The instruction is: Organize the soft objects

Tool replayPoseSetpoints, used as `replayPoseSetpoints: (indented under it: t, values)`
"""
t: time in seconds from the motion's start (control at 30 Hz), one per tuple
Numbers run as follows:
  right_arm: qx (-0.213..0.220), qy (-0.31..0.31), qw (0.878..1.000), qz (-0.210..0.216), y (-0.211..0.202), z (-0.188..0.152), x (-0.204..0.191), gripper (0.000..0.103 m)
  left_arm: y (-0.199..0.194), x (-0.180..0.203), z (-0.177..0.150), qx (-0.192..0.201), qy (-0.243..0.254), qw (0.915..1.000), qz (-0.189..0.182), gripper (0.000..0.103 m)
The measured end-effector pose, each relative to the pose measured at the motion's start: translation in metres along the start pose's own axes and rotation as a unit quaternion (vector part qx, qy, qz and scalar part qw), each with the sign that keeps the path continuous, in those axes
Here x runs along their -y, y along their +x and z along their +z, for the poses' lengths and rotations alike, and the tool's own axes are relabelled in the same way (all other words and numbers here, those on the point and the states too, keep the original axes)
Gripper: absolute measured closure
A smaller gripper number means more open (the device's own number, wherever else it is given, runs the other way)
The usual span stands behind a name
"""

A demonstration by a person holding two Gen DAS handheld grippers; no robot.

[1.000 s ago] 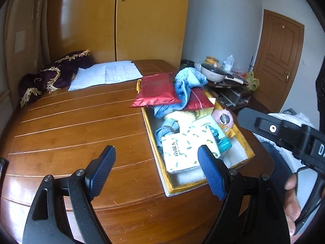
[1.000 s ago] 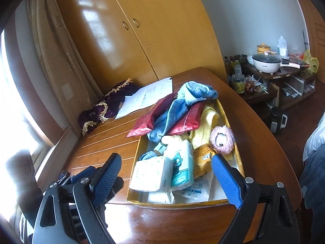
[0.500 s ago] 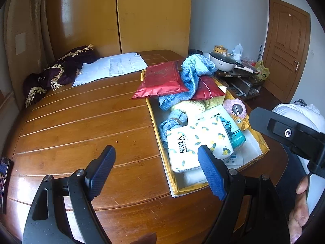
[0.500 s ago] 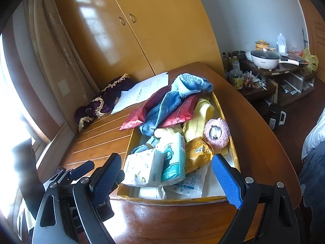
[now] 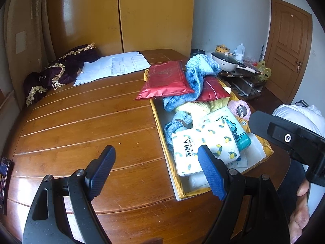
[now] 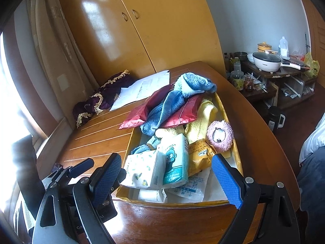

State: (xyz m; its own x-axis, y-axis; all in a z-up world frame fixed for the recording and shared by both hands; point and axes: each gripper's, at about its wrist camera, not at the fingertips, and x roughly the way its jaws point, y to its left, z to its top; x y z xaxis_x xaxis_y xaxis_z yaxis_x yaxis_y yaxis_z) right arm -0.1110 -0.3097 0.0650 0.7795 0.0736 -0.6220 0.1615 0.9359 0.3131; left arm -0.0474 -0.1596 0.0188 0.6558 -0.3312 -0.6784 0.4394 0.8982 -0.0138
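Note:
A yellow-rimmed tray on the brown table holds a heap: blue towel, red foil bags, yellow cloth, pink fluffy pouch, white lemon-print tissue pack, teal cartoon tissue pack, orange snack bag. My left gripper hovers open over bare table left of the tray's near end. My right gripper stands open before the tray's near edge, holding nothing.
White papers and a dark purple fringed cloth lie at the table's far side. A phone rests at the left edge. A low stand with a cooker and jars is right of the table. Wardrobe behind.
Both views drifted slightly; the tray sits a little lower and more central than one second ago. Both grippers stayed open and nothing was touched.

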Motion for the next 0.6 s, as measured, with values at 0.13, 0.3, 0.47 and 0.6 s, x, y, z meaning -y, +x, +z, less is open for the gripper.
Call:
replayPoseSetpoints:
  t: [0.13, 0.3, 0.47, 0.6]
  values:
    - [-0.004, -0.007, 1.000, -0.008, 0.0015, 0.0002, -0.0033, 0.011, 0.0000, -0.0028, -0.0002, 0.000, -0.002, 1.0000, 0.001, 0.020]
    - [-0.007, -0.013, 1.000, -0.015, 0.0029, -0.0001, -0.0064, 0.011, -0.0009, -0.0057, -0.0006, 0.001, -0.005, 1.0000, 0.003, 0.020]
    - [-0.012, -0.015, 1.000, -0.013, 0.0048, -0.0008, -0.0078, 0.011, -0.0026, -0.0055, -0.0008, 0.003, -0.004, 1.0000, 0.005, 0.020]
    - [-0.010, -0.021, 1.000, -0.013, 0.0044, -0.0007, -0.0098, 0.011, -0.0031, -0.0063, 0.0003, 0.004, -0.005, 0.9999, 0.008, 0.020]
